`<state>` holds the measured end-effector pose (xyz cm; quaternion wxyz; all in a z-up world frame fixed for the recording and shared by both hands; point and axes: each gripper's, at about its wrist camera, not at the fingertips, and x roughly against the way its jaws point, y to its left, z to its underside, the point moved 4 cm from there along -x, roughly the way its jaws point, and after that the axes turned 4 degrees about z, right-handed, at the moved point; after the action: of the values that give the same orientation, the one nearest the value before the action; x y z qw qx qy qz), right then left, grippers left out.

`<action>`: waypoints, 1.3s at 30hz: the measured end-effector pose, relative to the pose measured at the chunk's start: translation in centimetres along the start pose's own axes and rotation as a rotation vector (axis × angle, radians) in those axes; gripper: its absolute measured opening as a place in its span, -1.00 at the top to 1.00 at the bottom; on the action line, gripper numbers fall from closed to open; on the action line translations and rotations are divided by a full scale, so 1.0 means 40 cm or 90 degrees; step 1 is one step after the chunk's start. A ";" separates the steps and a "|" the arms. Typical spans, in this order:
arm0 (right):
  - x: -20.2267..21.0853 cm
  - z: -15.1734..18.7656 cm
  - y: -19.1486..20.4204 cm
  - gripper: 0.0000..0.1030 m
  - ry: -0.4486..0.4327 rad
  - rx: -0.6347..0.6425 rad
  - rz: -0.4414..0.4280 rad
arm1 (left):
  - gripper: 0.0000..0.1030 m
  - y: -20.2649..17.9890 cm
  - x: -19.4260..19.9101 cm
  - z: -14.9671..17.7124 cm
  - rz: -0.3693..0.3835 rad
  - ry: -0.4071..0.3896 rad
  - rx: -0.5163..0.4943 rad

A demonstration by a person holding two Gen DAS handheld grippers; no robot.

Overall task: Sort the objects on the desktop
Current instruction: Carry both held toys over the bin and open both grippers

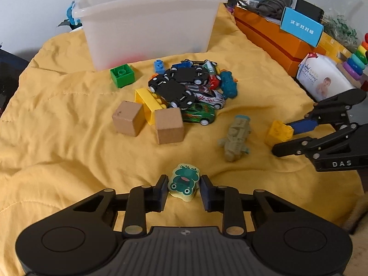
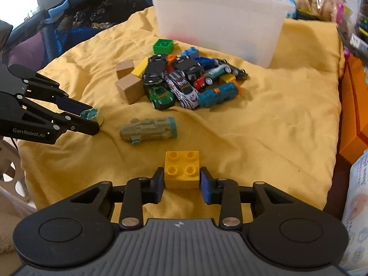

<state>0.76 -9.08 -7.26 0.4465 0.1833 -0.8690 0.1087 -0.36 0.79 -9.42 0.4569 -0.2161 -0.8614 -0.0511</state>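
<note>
Left gripper (image 1: 183,189) sits low on the yellow blanket (image 1: 69,142) with the frog block (image 1: 183,182) between its fingers, small gaps either side, so it's not pinched. Over on the right, the right gripper (image 1: 279,138) has its fingers around a yellow brick (image 1: 277,131); can't tell if they're touching. A grey-green toy (image 1: 235,139) lies between the two. Further back there's a heap of toy cars (image 1: 188,89), two wooden cubes (image 1: 169,126), a green brick (image 1: 122,75) and a white bin (image 1: 147,27).
</note>
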 end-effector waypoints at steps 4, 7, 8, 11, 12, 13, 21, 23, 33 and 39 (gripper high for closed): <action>-0.015 0.002 -0.003 0.31 0.011 -0.005 0.001 | 0.36 -0.001 -0.013 -0.002 0.002 0.005 0.009; 0.001 -0.012 0.000 0.32 0.008 0.014 0.007 | 0.36 0.002 0.008 -0.024 0.006 -0.012 0.010; 0.010 -0.022 -0.002 0.32 0.001 0.017 0.009 | 0.36 0.005 0.023 -0.038 0.005 -0.024 0.008; 0.038 -0.082 -0.024 0.32 -0.031 0.026 0.023 | 0.36 0.021 0.080 -0.109 -0.002 -0.075 0.000; 0.048 -0.109 -0.032 0.32 -0.047 0.030 0.030 | 0.36 0.028 0.096 -0.135 -0.008 -0.092 -0.006; 0.058 -0.140 -0.040 0.32 -0.066 0.035 0.039 | 0.36 0.036 0.113 -0.166 -0.017 -0.112 -0.012; 0.120 -0.448 -0.119 0.32 -0.226 0.032 0.090 | 0.36 0.127 0.188 -0.469 -0.074 -0.259 -0.010; 0.121 -0.516 -0.141 0.32 -0.250 0.017 0.108 | 0.36 0.137 0.190 -0.537 -0.094 -0.289 -0.026; -0.028 -0.693 -0.239 0.31 -0.219 -0.128 0.143 | 0.36 0.215 0.061 -0.710 -0.128 -0.250 0.031; -0.131 -0.634 -0.252 0.16 -0.130 -0.174 0.128 | 0.33 0.250 -0.050 -0.661 -0.152 -0.157 0.057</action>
<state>26.43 -8.15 3.38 0.3636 0.0433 -0.9304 0.0149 25.02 1.61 3.13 0.3474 -0.0968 -0.9319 -0.0397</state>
